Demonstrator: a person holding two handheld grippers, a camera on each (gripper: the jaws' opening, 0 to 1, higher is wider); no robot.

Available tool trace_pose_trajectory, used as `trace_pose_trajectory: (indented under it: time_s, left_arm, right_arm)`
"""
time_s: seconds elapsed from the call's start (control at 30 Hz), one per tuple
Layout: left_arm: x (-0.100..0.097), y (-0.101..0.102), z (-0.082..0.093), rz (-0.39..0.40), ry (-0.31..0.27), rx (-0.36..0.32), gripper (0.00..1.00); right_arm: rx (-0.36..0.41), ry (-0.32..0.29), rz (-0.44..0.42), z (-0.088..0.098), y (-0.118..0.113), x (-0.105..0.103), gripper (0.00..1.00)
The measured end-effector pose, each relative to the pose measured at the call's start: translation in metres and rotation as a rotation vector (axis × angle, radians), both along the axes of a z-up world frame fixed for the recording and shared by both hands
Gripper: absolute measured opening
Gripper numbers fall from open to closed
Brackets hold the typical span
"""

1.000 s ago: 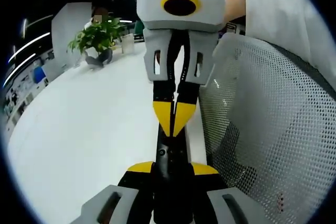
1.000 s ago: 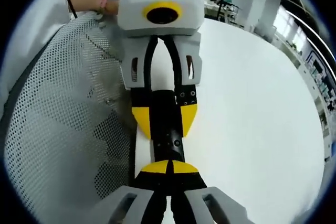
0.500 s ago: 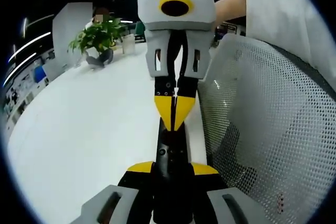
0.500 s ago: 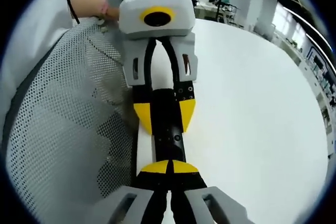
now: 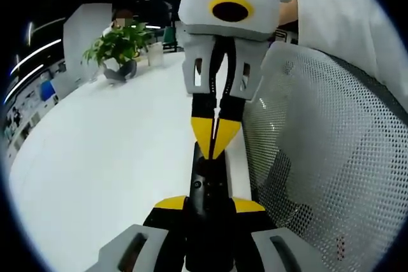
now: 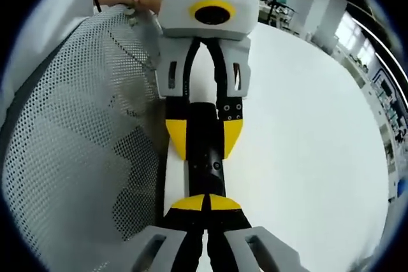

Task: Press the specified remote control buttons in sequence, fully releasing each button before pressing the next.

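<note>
Gripping the black remote control between its yellow-tipped jaws, the left gripper held it lengthwise above the white table. From twelve o'clock in the left gripper view, the right gripper came in with jaws closed to a point, its tip at the remote's top face. In the right gripper view, the right gripper had its jaws together over the remote. A mesh chair back stood at three o'clock and a potted plant at ten.
</note>
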State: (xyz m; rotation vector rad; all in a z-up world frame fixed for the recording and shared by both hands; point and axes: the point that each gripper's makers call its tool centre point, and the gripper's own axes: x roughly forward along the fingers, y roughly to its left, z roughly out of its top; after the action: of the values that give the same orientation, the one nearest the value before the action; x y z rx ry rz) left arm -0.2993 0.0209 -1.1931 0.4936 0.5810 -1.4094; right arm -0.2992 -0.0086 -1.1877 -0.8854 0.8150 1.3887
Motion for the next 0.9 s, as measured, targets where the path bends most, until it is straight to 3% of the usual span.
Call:
trace_pose_trajectory:
  time_s: [0.03,0.3,0.63,0.9]
  left_arm:
    - [0.0,0.0,0.0,0.002,0.0,0.0,0.23]
    - [0.0,0.0,0.0,0.008,0.005,-0.009,0.23]
    - [0.0,0.001,0.0,0.008,0.015,-0.024,0.23]
    - [-0.001,0.001,-0.001,-0.007,-0.003,0.002,0.23]
  right_arm:
    - [0.024,0.016,-0.04,0.0,0.0,0.0,0.0]
    - [0.158,0.055,-0.128,0.004,-0.002,0.001,0.0]
    - [0.146,0.017,-0.068,0.004,0.007,-0.002,0.0]
    - [0.069,-0.035,0.034,0.001,0.014,0.0,0.0]
